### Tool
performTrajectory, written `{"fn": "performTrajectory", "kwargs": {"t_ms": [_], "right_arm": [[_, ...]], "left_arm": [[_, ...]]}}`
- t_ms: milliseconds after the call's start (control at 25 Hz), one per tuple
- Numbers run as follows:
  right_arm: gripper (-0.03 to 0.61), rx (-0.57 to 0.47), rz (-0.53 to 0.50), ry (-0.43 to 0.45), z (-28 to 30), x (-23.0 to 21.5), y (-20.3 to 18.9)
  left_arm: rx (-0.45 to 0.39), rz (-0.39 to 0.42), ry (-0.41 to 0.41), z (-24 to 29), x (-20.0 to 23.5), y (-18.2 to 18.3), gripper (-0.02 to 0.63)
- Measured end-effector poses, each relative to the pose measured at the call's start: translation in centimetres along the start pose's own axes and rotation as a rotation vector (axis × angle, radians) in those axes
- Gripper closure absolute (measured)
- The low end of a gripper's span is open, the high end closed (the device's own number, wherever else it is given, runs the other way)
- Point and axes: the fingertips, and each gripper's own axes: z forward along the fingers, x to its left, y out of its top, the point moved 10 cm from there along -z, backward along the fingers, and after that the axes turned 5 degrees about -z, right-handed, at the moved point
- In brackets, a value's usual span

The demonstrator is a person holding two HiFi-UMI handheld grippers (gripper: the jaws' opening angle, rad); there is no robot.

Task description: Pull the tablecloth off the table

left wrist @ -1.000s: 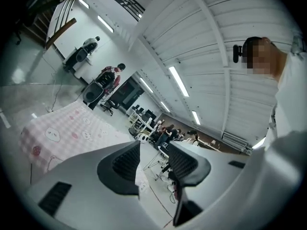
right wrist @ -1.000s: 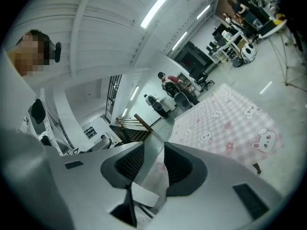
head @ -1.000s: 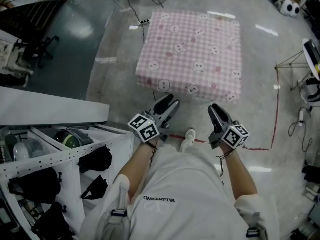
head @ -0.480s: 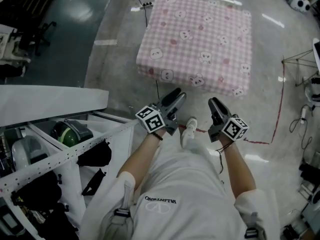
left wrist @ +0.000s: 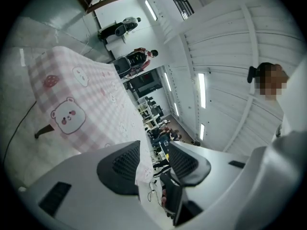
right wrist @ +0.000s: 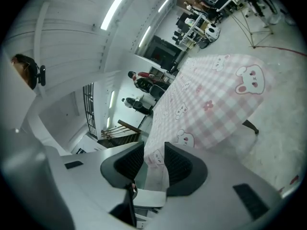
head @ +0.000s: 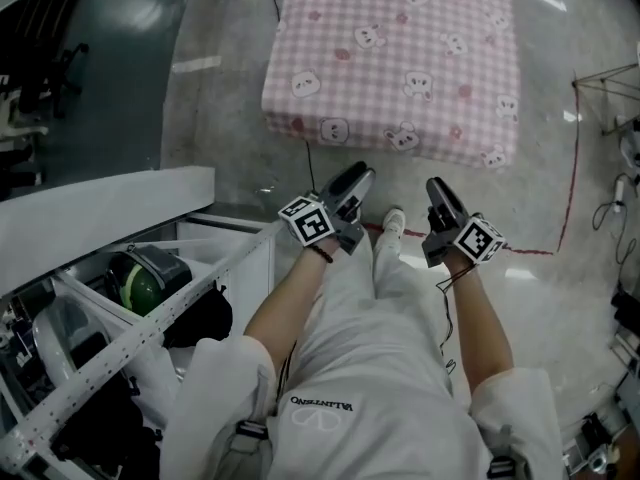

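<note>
The pink bear-print tablecloth (head: 400,58) still covered the table at 12 o'clock, nearer than a second before (the person had stepped closer, bringing its hem toward reach). It looked almost square, with no clear long axis, its near hem running 9 to 3. The left gripper (head: 357,180) and right gripper (head: 438,190) hung just short of it, jaws apart and empty.

- A pink-and-white checked fabric tablecloth (head: 400,53), printed with white bear faces and pink spots, lies spread flat and smooth. Its hem drapes a short way down every visible side, and the near corners hang squarely.
- The square table (right wrist: 249,126) under it is almost wholly covered. Only a dark slanted leg (left wrist: 44,131) shows below the hem.
</note>
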Motion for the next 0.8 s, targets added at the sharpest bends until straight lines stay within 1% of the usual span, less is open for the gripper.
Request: {"fn": "performTrajectory", "kwargs": {"t_ms": [160, 320, 480, 680, 720, 800], "right_arm": [[0.433, -0.036, 0.051, -0.021, 0.7, -2.4, -1.6], [0.433, -0.047, 0.104, -0.05, 1.8, -5.0, -3.2], [0.433, -0.069, 0.156, -0.069, 2.9, -7.3, -4.6], [0.433, -0.077, 0.221, -0.1, 4.4, -10.1, -6.6], [0.433, -0.083, 0.244, -0.106, 4.6, -10.5, -7.1], [0.433, -0.097, 0.269, -0.118, 4.8, -11.2, -7.9]], "left_arm": [[-0.001, -0.072, 0.001, 0.3, 3.3, -1.4, 0.445], [-0.003, -0.133, -0.001, 0.7, 6.8, -2.9, 0.443], [-0.043, -0.203, -0.003, 1.1, 10.4, -4.2, 0.443], [-0.062, -0.234, 0.027, 1.4, 14.4, -5.6, 0.443], [-0.069, -0.25, 0.027, 1.4, 14.9, -6.0, 0.443], [-0.087, -0.308, 0.006, 1.5, 15.6, -6.8, 0.443]]}}
